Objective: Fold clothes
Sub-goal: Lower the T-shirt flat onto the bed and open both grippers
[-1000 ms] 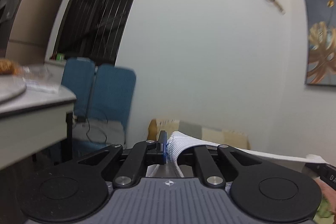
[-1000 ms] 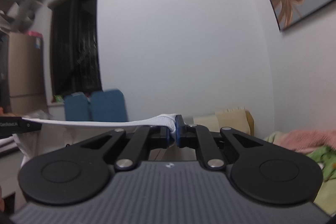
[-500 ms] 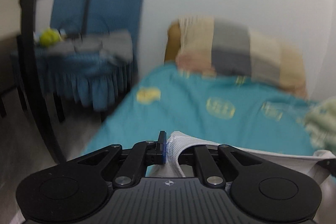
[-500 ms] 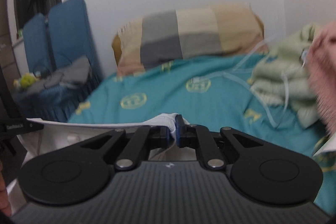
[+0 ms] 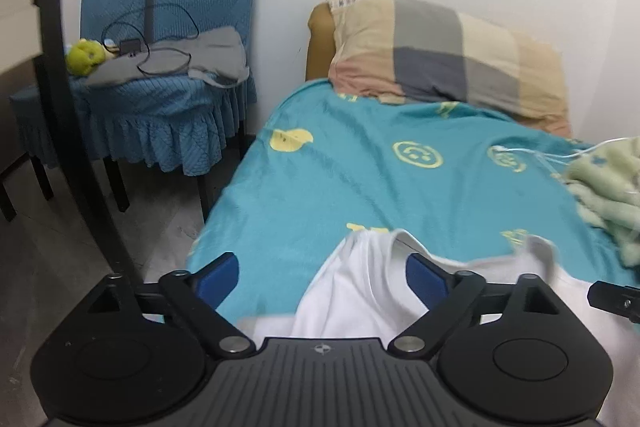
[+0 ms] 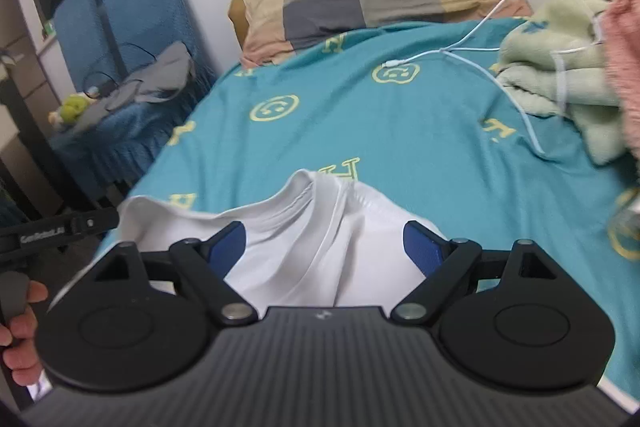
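So both grippers are letting go right now. The left gripper has its blue fingers spreading wide, with the white shirt loose between them and nothing pinched. Same story on the right gripper: fingers opening, cloth bunched in the gap but not gripped. The shirt sits on the teal bed sheet at the near edge of the bed, well short of the checked pillow.

What could go wrong, I'd guess: the shirt lies rumpled rather than flat, so any fold made now bakes the wrinkles in. It's also close to the bed's edge on the chair side, so a careless tug could drag it off onto the floor. And a finger could snag the collar when pulling back.

View differences: the right wrist view shows the white charging cable snaking across the sheet toward the green blanket, a pink blanket, and the person's hand. The left view shows the blue chairs properly, plus the floor beside the bed.
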A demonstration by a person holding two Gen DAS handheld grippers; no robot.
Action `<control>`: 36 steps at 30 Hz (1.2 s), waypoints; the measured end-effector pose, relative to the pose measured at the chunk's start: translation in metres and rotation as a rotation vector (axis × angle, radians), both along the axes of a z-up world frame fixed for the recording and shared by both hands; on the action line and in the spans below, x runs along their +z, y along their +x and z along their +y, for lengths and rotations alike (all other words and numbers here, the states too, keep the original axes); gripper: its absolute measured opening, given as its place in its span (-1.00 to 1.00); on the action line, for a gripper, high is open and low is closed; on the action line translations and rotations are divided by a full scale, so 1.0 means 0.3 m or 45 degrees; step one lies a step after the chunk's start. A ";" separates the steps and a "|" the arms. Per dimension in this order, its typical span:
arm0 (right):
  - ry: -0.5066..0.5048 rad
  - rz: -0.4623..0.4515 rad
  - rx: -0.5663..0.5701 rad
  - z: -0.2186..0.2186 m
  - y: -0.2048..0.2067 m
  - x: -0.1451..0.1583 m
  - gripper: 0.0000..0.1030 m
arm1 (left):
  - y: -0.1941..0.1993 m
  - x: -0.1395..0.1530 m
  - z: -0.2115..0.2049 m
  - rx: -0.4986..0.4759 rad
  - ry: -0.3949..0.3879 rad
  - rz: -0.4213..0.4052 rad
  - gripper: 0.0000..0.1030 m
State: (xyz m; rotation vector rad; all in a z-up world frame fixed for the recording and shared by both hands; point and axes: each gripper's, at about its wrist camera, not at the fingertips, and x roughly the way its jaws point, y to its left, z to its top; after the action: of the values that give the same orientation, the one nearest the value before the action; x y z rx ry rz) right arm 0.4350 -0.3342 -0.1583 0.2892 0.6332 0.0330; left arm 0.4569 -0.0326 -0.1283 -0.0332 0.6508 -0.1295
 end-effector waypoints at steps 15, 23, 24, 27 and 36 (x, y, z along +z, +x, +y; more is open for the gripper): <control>0.079 -0.114 0.020 0.071 -0.962 0.286 0.70 | -0.971 0.228 0.332 0.049 -0.218 -0.004 0.90; 0.288 -0.080 -0.099 0.001 -1.200 0.210 0.70 | -1.104 0.213 0.496 0.248 -0.628 0.121 0.86; 0.297 -0.058 -0.092 0.004 -1.191 0.197 0.70 | -1.096 0.190 0.507 0.277 -0.667 0.139 0.84; 0.325 -0.043 -0.091 0.004 -1.162 0.178 0.69 | -1.060 0.113 0.538 0.386 -0.737 0.193 0.72; 0.394 0.010 -0.052 0.014 -1.084 0.119 0.69 | -0.859 -0.074 0.567 0.466 -0.874 0.239 0.39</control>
State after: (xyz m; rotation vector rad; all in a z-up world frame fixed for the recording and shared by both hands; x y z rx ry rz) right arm 0.1098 -0.3301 -0.1225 0.6012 0.6293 0.0911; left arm 0.1991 0.1374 -0.1504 -0.8297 0.7518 0.0101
